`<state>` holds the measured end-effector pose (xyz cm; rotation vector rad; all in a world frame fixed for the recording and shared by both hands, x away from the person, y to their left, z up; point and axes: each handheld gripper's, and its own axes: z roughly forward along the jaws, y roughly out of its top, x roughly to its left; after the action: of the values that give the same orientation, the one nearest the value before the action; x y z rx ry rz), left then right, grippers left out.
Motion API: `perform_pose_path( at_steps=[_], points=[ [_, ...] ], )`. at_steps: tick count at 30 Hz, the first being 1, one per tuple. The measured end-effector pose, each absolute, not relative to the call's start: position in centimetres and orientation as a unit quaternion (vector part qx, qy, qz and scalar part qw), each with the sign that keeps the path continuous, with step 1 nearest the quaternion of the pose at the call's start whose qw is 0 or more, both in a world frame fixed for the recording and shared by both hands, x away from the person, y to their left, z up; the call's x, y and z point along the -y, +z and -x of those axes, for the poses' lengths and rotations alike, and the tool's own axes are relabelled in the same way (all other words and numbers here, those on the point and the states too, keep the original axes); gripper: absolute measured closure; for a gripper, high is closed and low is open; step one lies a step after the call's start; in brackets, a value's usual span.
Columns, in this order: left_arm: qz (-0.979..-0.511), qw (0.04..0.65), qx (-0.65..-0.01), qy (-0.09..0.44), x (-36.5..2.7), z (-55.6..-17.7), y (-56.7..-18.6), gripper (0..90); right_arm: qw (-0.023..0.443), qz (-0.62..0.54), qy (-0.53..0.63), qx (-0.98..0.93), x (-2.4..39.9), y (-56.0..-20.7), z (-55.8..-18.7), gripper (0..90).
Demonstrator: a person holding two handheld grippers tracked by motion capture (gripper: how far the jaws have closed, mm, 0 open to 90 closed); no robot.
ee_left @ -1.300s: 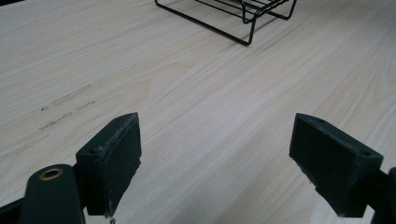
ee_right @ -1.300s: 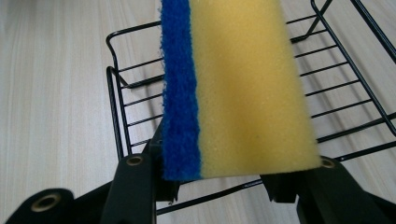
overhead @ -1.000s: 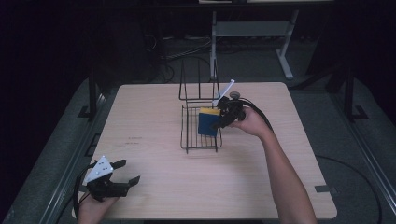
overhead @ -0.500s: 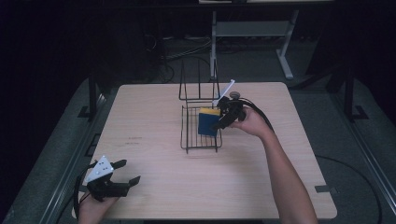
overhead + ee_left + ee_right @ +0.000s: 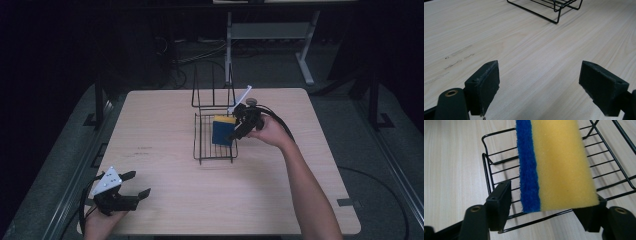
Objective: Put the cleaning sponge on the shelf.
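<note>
A sponge (image 5: 222, 131), yellow with a blue scouring side, stands on edge in a black wire rack (image 5: 200, 146) near the table's middle. My right gripper (image 5: 236, 131) reaches in from the right with the sponge (image 5: 556, 165) between its jaws. Those jaws have just been opening. In the right gripper view a gap shows between the left pad (image 5: 500, 202) and the blue side, and the yellow side lies against the other pad, so the gripper (image 5: 549, 195) is open. My left gripper (image 5: 138, 184) rests open at the front left, holding nothing (image 5: 539, 72).
The wooden table (image 5: 165, 115) has bare surface all around the rack. The rack's upright wire back (image 5: 212, 90) rises behind the sponge. A rack corner (image 5: 549, 15) lies well ahead of the left jaws. Dark floor and a metal stand (image 5: 270, 32) lie beyond the table.
The right gripper's jaws stand slightly wider around the sponge, which stays on edge in the rack. Neither hand has shifted.
</note>
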<state>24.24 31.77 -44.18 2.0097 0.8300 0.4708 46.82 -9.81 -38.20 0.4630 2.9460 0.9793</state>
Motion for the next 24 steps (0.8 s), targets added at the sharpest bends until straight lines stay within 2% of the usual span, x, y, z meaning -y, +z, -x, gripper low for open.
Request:
perform_pose_path(
  at_steps=[9, 24],
  points=[
    [-0.809, 0.444, -0.335, 0.191, -31.7, -24.2, -44.2, 16.2, 0.010, -0.150, 0.309, -0.939, 10.2, -37.8, -46.6, 28.5],
    [-0.810, 0.443, -0.335, 0.191, -31.7, -24.2, -44.1, 16.2, 0.015, -0.157, 0.311, -0.937, 11.0, -37.5, -46.3, 25.9]
  ],
)
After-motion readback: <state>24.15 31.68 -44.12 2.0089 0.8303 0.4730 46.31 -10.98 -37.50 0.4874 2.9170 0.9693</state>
